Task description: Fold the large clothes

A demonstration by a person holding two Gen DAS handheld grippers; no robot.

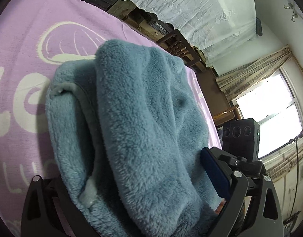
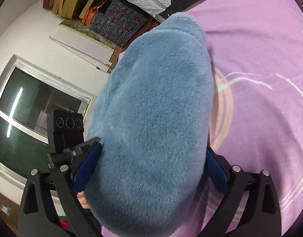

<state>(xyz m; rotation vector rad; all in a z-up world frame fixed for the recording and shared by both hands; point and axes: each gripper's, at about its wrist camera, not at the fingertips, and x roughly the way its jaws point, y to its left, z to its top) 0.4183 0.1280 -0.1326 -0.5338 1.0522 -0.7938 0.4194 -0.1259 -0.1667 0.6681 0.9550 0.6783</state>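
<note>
- 2 grippers flank 1 garment. The right gripper (image 2: 154, 167) stands close to fully spread, its blue pads (image 2: 86, 167) on either side of a rounded bulk of the blue fleece garment (image 2: 155, 108). The pile brushes the pads, but you cannot confirm any squeeze; treat this side as released.
- Left gripper (image 1: 131, 177): 1 blue pad (image 1: 214, 173) shows beside the fleece, and the other finger is hidden under the fabric. The jaws look wide apart with the bundle filling the gap. You cannot tell whether it has hold.
- Location: the garment lies part-folded in thick stacked layers on the purple patterned sheet (image 1: 23, 59), running away from both cameras. A grey-trimmed edge (image 1: 80, 96) shows on the left side of the left wrist view.
- Handling, judged: expect a soft, limp, bulky fabric of moderate weight. It will sag between grip points, compress under the pads, and spring back. The plush pile should resist slipping.
- Grip point, judged: take the trimmed hem or a single-layer corner, not the rounded fold; a thick roll can fill the jaws and shed layers.
- Far field: covered shelving (image 1: 191, 9), a window (image 1: 270, 114) and stacked boxes (image 2: 115, 21) stand well apart from the work.
</note>
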